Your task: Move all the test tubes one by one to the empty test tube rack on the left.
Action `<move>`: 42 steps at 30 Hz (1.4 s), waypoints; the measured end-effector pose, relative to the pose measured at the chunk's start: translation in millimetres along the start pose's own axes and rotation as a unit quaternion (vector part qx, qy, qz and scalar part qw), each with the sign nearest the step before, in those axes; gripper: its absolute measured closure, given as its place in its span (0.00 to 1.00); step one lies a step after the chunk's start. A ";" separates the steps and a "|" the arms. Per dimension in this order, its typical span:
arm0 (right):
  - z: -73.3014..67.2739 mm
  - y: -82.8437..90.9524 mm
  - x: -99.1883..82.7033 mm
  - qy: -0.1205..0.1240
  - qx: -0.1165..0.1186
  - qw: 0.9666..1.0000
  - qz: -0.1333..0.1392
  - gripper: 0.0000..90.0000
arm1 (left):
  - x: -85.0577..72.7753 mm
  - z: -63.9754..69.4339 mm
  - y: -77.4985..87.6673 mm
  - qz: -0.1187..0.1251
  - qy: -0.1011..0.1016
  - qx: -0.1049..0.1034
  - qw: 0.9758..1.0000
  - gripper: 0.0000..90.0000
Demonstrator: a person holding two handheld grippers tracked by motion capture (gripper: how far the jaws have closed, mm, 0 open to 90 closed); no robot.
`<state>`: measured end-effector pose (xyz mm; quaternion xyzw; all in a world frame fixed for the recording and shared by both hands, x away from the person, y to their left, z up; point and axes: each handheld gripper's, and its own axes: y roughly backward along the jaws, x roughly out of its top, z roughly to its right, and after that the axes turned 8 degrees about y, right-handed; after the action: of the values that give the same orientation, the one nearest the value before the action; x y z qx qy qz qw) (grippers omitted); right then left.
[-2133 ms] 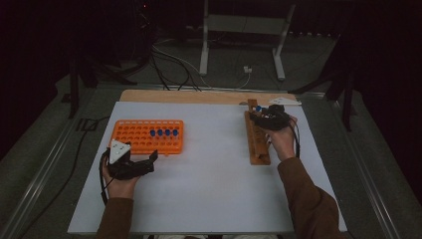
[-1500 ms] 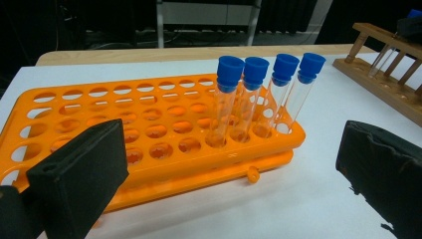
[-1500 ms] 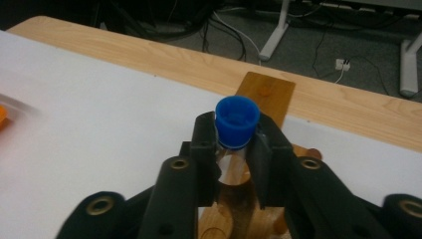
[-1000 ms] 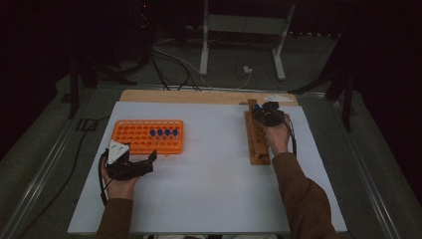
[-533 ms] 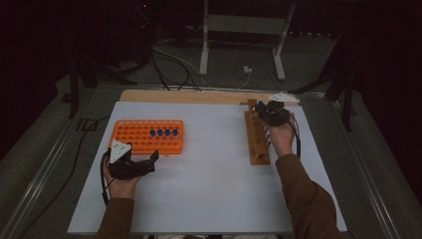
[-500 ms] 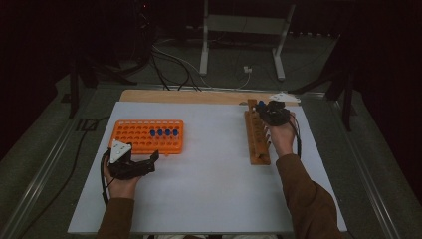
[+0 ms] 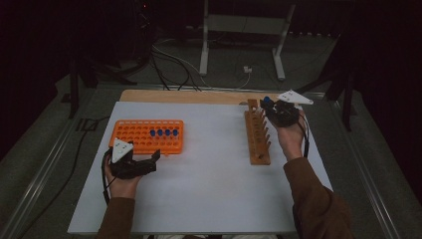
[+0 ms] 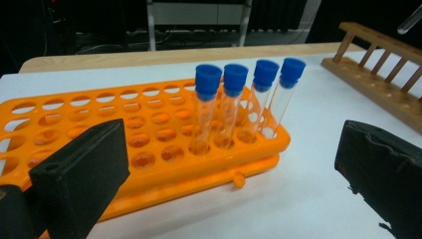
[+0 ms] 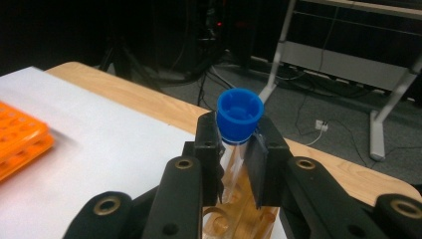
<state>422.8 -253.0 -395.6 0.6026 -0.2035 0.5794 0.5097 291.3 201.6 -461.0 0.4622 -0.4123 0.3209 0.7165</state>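
My right gripper [image 9: 238,144] is shut on a clear test tube with a blue cap [image 9: 240,117], gripped just under the cap. It holds the tube upright over the far end of the wooden rack [image 7: 258,137], whose holes show below the jaws [image 9: 239,214]. Seen from above, the right gripper [image 7: 272,107] hovers beside that far end. The orange rack [image 7: 147,135] at the left holds several blue-capped tubes [image 8: 239,99] in a row. My left gripper [image 7: 152,159] rests on the table just in front of the orange rack, open, with nothing between its jaws [image 8: 231,164].
A white sheet [image 7: 209,174] covers the table, with a strip of bare wood [image 7: 184,96] along the far edge. Beyond it lie cables and a metal stand [image 7: 239,30] on the dark floor. The sheet between the two racks is bare.
My right gripper has risen and drifted to the right and farther away with the tube. The left gripper has stayed where it was.
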 end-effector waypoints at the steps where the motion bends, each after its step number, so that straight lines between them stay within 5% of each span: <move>1: -1.4 1.5 0.7 0.002 0.002 1.000 -0.001 0.86 | 1.5 1.8 0.3 0.002 -0.003 0.000 1.000 0.02; 12: -30.7 13.9 2.9 0.015 0.060 0.998 0.006 0.86 | 15.0 29.5 -3.8 0.010 -0.042 -0.025 0.999 0.02; 20: -58.1 12.8 0.3 -0.008 0.114 0.993 -0.008 0.86 | 18.6 59.1 -16.8 0.018 -0.092 -0.024 0.995 0.03; 28: -90.5 7.8 3.2 0.002 0.150 0.988 -0.023 0.86 | 21.0 80.1 -37.4 -0.019 -0.097 -0.060 0.993 0.04; 33: -114.0 5.1 6.3 0.018 0.172 0.984 -0.027 0.86 | 19.0 93.0 -47.3 -0.032 -0.106 -0.079 0.991 0.10; 42: -141.8 2.9 10.6 0.013 0.202 0.979 -0.022 0.86 | 15.5 107.7 -59.4 -0.033 -0.120 -0.107 0.986 0.41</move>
<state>353.3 -130.0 -412.0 0.6901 -0.0622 0.6050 0.3923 316.5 81.2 -445.8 0.4312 -0.5118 0.1927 0.7176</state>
